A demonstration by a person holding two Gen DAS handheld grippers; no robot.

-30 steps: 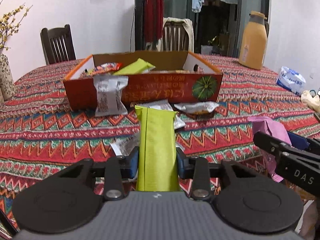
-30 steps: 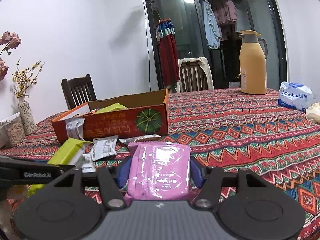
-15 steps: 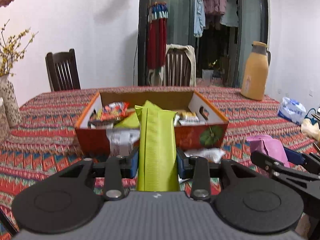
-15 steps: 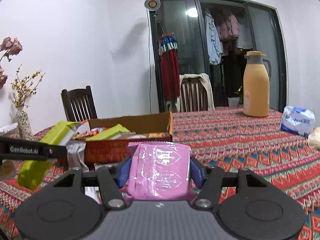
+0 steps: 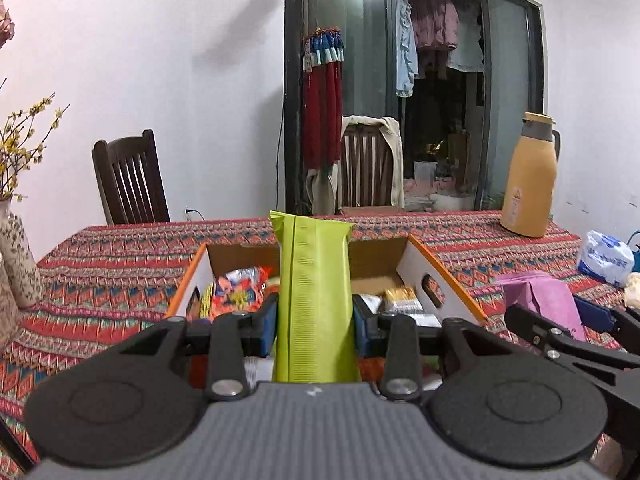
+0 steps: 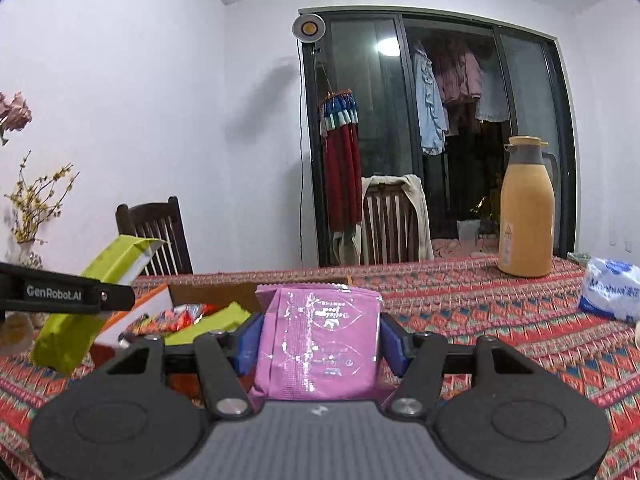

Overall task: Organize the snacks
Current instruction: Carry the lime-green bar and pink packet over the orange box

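Note:
My left gripper (image 5: 315, 330) is shut on a long lime-green snack packet (image 5: 314, 300), held above the near wall of the open cardboard box (image 5: 440, 284). Several snack packets (image 5: 240, 284) lie inside the box. My right gripper (image 6: 318, 344) is shut on a flat pink snack packet (image 6: 318, 340), raised over the table to the right of the box (image 6: 212, 294). In the left wrist view the pink packet (image 5: 538, 296) shows at the right, and in the right wrist view the green packet (image 6: 92, 300) shows at the left in the other gripper.
The table carries a red patterned cloth (image 5: 120, 256). A tan thermos jug (image 5: 528, 180) and a white-blue tissue pack (image 5: 606, 256) stand at the far right. A flower vase (image 5: 18, 256) is at the left edge. Two wooden chairs (image 5: 128, 176) stand behind the table.
Both grippers have risen and moved forward to the box with their packets; the box now sits just below the left gripper, and the loose packets in front of it have dropped out of view.

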